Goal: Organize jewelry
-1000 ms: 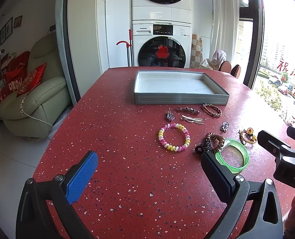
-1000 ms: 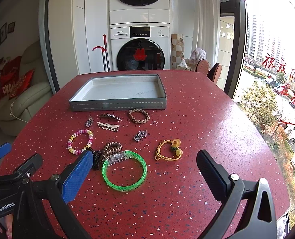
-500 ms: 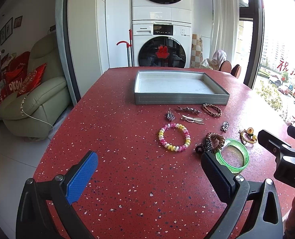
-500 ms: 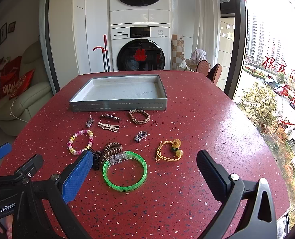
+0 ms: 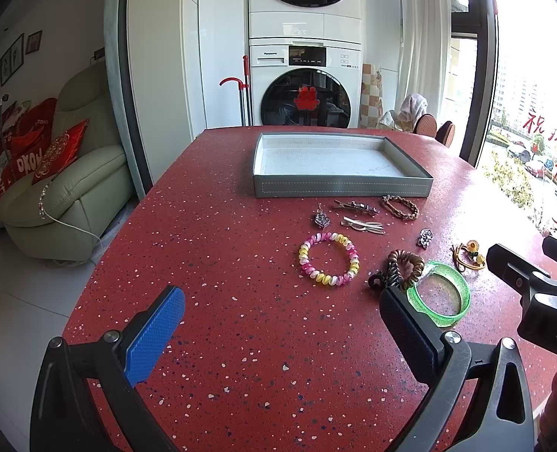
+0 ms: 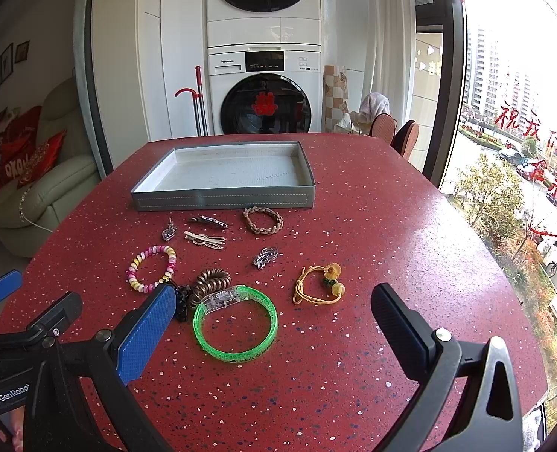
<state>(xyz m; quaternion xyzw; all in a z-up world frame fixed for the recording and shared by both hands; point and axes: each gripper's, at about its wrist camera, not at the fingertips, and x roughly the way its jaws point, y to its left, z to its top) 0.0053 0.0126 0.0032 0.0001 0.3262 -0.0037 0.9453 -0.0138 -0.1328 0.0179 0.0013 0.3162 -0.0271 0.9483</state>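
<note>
An empty grey tray (image 5: 342, 187) (image 6: 222, 200) stands at the far middle of the red table. In front of it lie a pink-yellow bead bracelet (image 5: 329, 258) (image 6: 151, 268), a green bangle (image 5: 439, 298) (image 6: 235, 327), a brown coil hair tie (image 5: 402, 266) (image 6: 207, 282), a braided brown bracelet (image 5: 400, 206) (image 6: 263, 220), a yellow cord charm (image 6: 319, 283), hair clips (image 6: 204, 240) and small silver charms (image 6: 265, 257). My left gripper (image 5: 278, 327) is open and empty, near of the beads. My right gripper (image 6: 274, 324) is open and empty, over the green bangle.
A washer-dryer stack (image 5: 304, 49) stands behind the table. A pale green sofa (image 5: 64, 196) with red cushions is at the left. Windows and two chairs (image 6: 395, 132) are at the right. The table edge curves off near both sides.
</note>
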